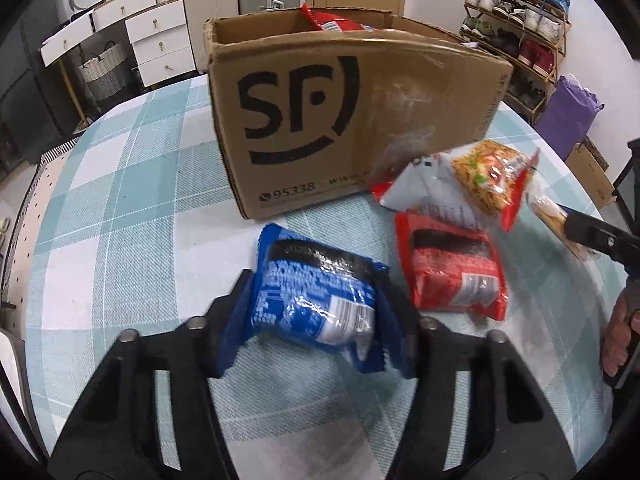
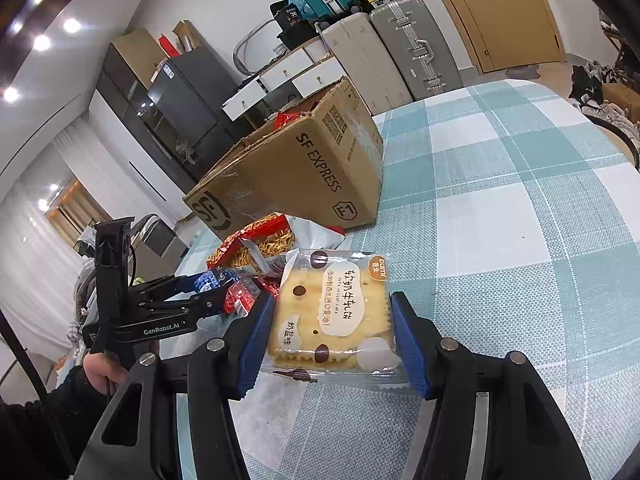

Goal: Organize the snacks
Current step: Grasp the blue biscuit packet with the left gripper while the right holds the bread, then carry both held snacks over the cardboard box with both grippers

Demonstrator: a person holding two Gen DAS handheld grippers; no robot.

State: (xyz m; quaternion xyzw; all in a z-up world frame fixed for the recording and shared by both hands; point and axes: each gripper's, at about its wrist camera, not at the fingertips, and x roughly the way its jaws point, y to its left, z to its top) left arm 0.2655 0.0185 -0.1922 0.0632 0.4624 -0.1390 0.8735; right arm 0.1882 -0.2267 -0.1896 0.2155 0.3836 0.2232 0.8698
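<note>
The step in hand looks like a double pickup before loading: the left tool [image 1: 316, 304] has its blue pads pressed against both sides of the crinkly blue foil snack packet [image 1: 316, 292], which lies on the teal-and-white checked counter [image 1: 132, 208] just in front of the brown corrugated cardboard box with the black SF logo [image 1: 340, 120]. The right tool [image 2: 332, 336] is clamped on the clear-wrapped square cracker packet with brown dots [image 2: 332, 312], sitting low over the counter to the right of the box. Judging by the task, the next move calls for lifting each packet clear and carrying it over the box's open top, high enough to pass the rim. Counted: one box, with at least one red packet [image 1: 324, 18] already showing inside; one blue packet; one cracker packet; and loose by the box, one red foil packet [image 1: 452, 268] and one white-and-red noodle-picture bag [image 1: 468, 184].
</note>
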